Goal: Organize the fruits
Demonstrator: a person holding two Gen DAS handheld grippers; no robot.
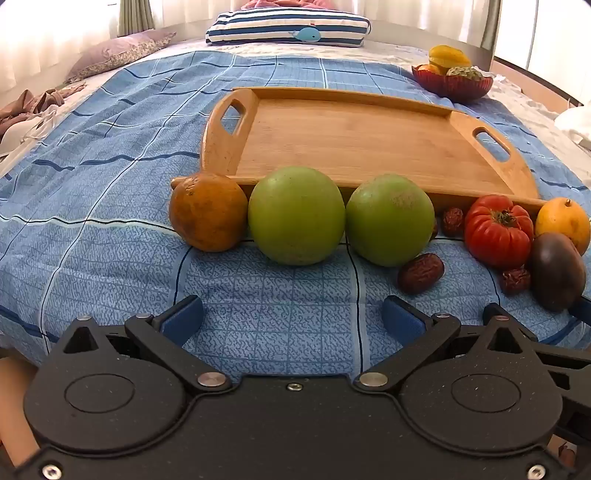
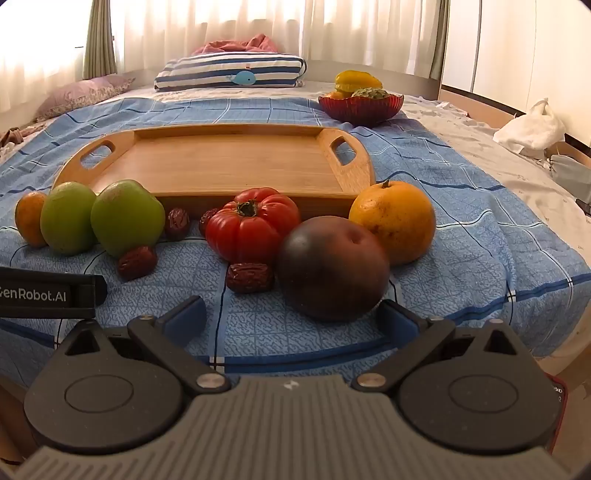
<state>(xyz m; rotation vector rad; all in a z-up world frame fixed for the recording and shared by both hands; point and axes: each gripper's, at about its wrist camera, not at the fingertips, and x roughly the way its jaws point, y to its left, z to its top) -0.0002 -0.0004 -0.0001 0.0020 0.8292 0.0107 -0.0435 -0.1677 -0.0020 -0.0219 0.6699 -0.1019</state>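
A row of fruit lies on the blue bedspread before an empty wooden tray [image 1: 354, 136] [image 2: 221, 158]. From the left: a brownish orange [image 1: 208, 213] [image 2: 29, 218], two green apples [image 1: 296, 215] [image 1: 389, 220] [image 2: 67, 218] [image 2: 127, 218], several dried dates [image 1: 421, 273] [image 2: 249, 277], a red ribbed tomato [image 1: 498, 230] [image 2: 252, 223], a dark plum-like fruit [image 1: 557, 271] [image 2: 332, 267] and a yellow orange [image 1: 565, 223] [image 2: 393, 221]. My left gripper [image 1: 293, 317] is open and empty, short of the apples. My right gripper [image 2: 293, 317] is open, just short of the dark fruit.
A red bowl [image 1: 452, 85] [image 2: 360, 105] with more fruit stands behind the tray at the right. A striped pillow [image 1: 288, 27] [image 2: 231, 72] lies at the far end. The left gripper's body [image 2: 48, 295] shows at the left of the right wrist view. A white bag [image 2: 532, 127] lies at the right.
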